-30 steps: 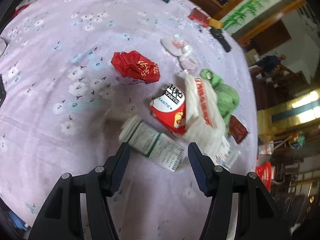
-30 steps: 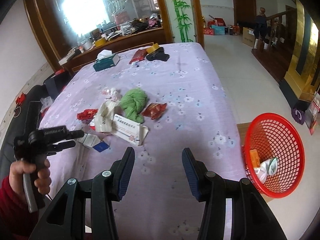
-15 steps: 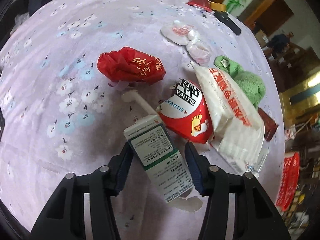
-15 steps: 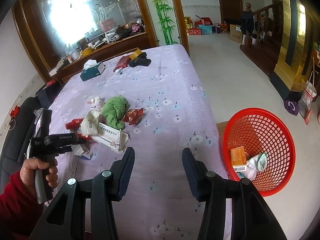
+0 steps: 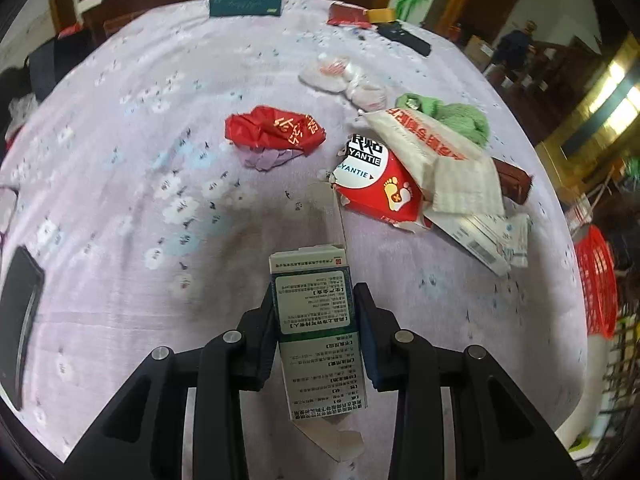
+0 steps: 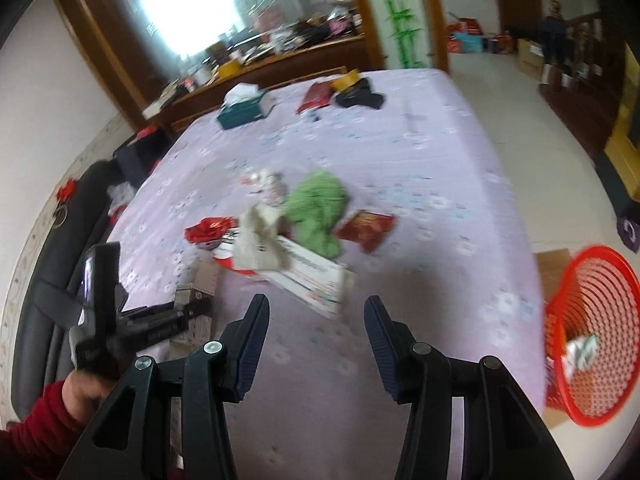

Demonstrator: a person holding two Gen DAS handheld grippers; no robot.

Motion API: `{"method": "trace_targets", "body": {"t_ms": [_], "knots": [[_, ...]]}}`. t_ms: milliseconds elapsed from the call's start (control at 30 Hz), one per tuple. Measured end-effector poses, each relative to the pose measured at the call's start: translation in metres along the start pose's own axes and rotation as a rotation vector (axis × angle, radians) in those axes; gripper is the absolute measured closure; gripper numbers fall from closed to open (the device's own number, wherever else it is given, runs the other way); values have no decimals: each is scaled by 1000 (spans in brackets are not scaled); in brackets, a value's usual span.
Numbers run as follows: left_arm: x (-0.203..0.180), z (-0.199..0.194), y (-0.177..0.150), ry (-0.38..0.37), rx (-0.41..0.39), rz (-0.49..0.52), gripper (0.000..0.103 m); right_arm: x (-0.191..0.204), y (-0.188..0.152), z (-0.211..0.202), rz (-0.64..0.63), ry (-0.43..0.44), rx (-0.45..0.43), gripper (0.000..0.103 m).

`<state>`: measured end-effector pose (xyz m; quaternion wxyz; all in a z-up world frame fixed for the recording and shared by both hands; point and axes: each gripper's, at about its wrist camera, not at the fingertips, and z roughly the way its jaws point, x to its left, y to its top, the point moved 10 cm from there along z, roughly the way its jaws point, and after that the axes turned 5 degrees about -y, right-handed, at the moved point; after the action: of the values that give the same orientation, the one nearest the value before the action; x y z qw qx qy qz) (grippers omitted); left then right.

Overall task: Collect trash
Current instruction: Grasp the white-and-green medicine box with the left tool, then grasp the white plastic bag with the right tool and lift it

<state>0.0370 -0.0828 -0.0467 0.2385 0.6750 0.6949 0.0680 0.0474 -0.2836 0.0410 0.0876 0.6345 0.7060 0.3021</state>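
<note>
My left gripper [image 5: 316, 300] is shut on a green-and-white medicine box [image 5: 312, 300] and holds it above the lilac flowered tablecloth [image 5: 120, 168]. Beyond it lie a crumpled red bag [image 5: 276, 130], a red YANTIE box [image 5: 376, 184], a white paper bag [image 5: 436, 152], a green cloth [image 5: 456, 114] and a flat white carton [image 5: 484, 236]. My right gripper [image 6: 316, 324] is open and empty above the table's near edge, facing the same trash pile [image 6: 304, 224]. The red mesh basket [image 6: 592, 332] stands on the floor at the right with some trash inside.
A teal tissue box [image 5: 248, 2], a red packet [image 5: 346, 14] and a black item [image 5: 404, 38] lie at the table's far end. A dark phone [image 5: 18, 320] lies at the left edge. A dark red wrapper [image 6: 366, 228] lies beside the green cloth.
My left gripper closed on the medicine box and lifted it off the cloth. My right gripper swung left toward the table, so the basket moved to the right edge of its view.
</note>
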Motion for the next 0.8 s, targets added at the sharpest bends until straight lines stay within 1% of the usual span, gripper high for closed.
{"method": "trace_targets", "body": {"t_ms": [100, 200, 367, 533, 567, 600, 800], "knots": [[3, -7, -2, 4, -6, 33, 69, 23, 14, 23, -14, 34, 24, 50], [6, -9, -1, 3, -7, 52, 69, 41, 24, 50, 9, 68, 60, 50], [14, -17, -5, 6, -18, 79, 69, 60, 32, 93, 4, 42, 110, 50], [18, -21, -3, 4, -26, 89, 69, 60, 32, 124, 40, 20, 154, 50], [19, -22, -3, 6, -29, 90, 69, 60, 30, 127, 48, 25, 164, 51], [19, -22, -3, 7, -31, 91, 69, 61, 28, 130, 52, 32, 174, 57], [16, -24, -1, 2, -44, 90, 69, 63, 13, 122, 47, 46, 159, 61]]}}
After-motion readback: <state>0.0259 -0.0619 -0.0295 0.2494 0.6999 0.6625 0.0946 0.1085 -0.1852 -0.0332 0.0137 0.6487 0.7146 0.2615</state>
